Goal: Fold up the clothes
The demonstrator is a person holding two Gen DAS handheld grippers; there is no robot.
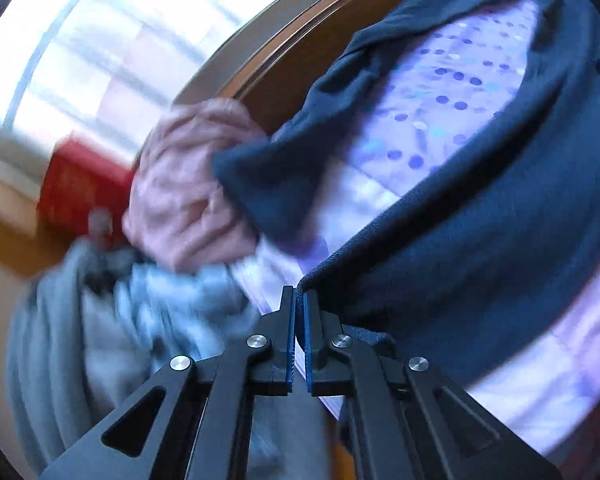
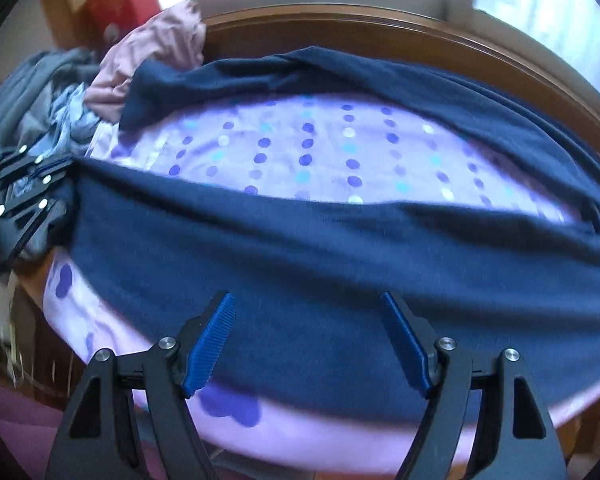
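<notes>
Covering wooden table (image 2: 340,30): dotted lilac cloth (image 2: 300,152)

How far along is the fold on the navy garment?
Early. Done: navy garment spread across the dotted sheet. In hand: left gripper shut on its edge; right gripper open above it. Left: every fold, plus the pink and grey clothes piled beside.

Motion-blurred grey clothes (image 1: 100,320) and red box (image 1: 80,188); navy garment (image 2: 300,260) cut off at right edge.

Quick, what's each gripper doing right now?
Left gripper: shut on the navy garment edge.
Right gripper: open, above the navy garment, holding nothing.
</notes>
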